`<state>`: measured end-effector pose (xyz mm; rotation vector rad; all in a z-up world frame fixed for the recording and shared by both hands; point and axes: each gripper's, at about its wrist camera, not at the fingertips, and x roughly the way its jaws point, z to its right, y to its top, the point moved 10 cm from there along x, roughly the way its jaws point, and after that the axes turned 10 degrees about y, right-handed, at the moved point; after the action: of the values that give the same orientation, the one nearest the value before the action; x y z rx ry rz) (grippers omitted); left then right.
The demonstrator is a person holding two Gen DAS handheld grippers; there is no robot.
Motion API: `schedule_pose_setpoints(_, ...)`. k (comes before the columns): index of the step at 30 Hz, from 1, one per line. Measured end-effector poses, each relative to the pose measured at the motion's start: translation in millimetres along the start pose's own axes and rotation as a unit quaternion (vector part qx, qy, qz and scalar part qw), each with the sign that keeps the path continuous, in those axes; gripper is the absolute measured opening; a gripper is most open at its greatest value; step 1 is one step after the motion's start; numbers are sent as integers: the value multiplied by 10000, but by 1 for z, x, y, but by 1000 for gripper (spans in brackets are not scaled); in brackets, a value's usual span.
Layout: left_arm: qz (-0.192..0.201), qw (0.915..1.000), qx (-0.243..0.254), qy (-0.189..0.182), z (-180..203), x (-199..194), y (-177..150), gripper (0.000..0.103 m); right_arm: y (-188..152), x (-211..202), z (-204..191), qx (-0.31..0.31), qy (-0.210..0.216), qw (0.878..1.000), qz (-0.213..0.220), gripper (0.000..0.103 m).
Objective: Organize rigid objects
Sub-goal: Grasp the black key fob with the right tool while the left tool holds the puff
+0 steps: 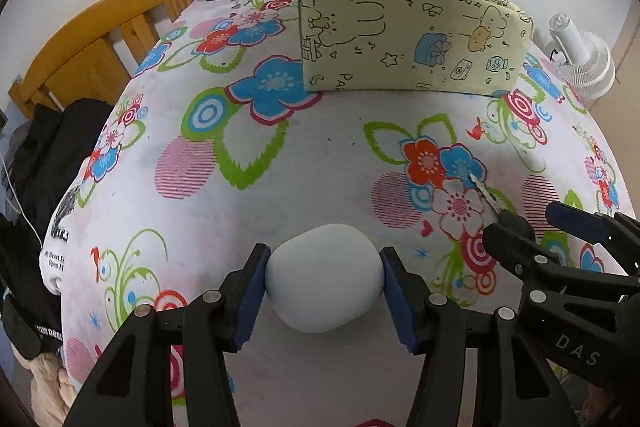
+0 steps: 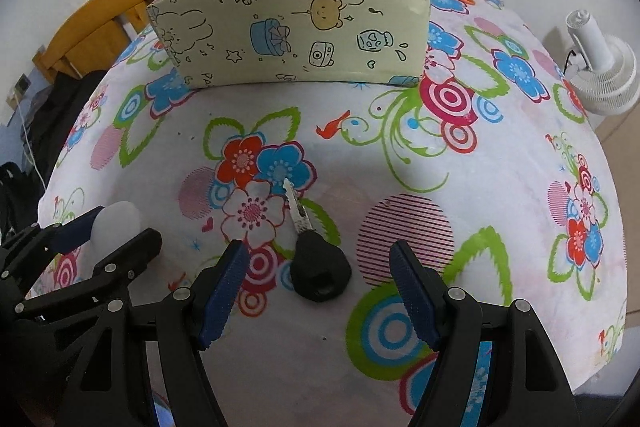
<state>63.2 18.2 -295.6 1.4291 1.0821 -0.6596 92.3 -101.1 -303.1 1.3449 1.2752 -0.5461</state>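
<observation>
Left gripper (image 1: 324,287): your pads pinch the white pebble-like object (image 1: 324,279); smooth, likely slippery.
Right gripper (image 2: 320,291): spread, straddling the key (image 2: 318,263) on the floral cloth (image 2: 500,187).
Key: light, stiff; grab the black head.
Far: patterned box (image 2: 288,39).

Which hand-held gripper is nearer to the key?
The right one: its open fingers straddle the black head of the key. The left one is off to the key's left, shut on a white ball.
</observation>
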Motion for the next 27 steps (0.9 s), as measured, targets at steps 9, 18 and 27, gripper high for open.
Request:
schedule_pose_setpoints(9, -41, 9994, 295, -146, 4, 7, 5, 57, -3, 6, 1, -22, -257, 9996, -65, 61)
schedule_pose_setpoints(18, -54, 9979, 549, -344, 13, 11, 7, 57, -5, 4, 3, 3, -476, 9988, 62, 51)
schedule_pose_setpoints(27, 10, 9947, 855, -579, 20, 4, 9, 57, -8, 0, -2, 220, -599, 9980, -24, 35)
